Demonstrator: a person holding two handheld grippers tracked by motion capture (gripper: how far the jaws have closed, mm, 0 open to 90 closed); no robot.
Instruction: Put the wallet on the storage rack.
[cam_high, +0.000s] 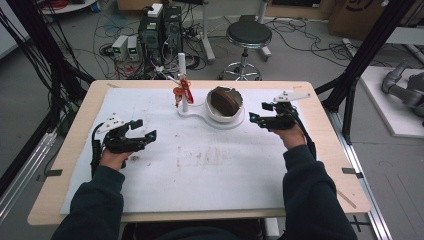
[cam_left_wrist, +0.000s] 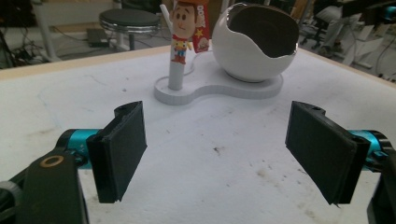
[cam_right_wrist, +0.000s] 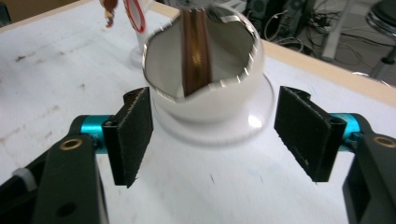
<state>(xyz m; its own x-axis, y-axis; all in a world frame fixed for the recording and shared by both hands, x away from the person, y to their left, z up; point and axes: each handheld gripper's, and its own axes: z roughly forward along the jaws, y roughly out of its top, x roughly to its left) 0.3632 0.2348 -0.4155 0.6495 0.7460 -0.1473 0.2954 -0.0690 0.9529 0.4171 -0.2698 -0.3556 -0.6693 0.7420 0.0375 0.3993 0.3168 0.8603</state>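
A white stand (cam_high: 192, 112) at the back middle of the mat carries a thin post (cam_high: 182, 65) and an egg-shaped white bowl (cam_high: 220, 116). A brown disc-like object (cam_high: 224, 101) stands on edge inside the bowl (cam_right_wrist: 205, 100), showing as a brown band (cam_right_wrist: 196, 51). A small cowboy figure with a red tag (cam_high: 184, 91) hangs at the post (cam_left_wrist: 176, 74); the figure (cam_left_wrist: 183, 32) faces the left gripper. My left gripper (cam_high: 144, 129) is open over the mat's left side, well short of the stand (cam_left_wrist: 224, 89). My right gripper (cam_high: 259, 112) is open just right of the bowl, jaws either side of it, nothing held.
The white mat (cam_high: 200, 170) covers most of the wooden table (cam_high: 75, 150). Behind the table stand a black stool (cam_high: 248, 35), computer boxes (cam_high: 160, 30) and loose cables on the floor. Black frame posts (cam_high: 350, 75) rise at both sides.
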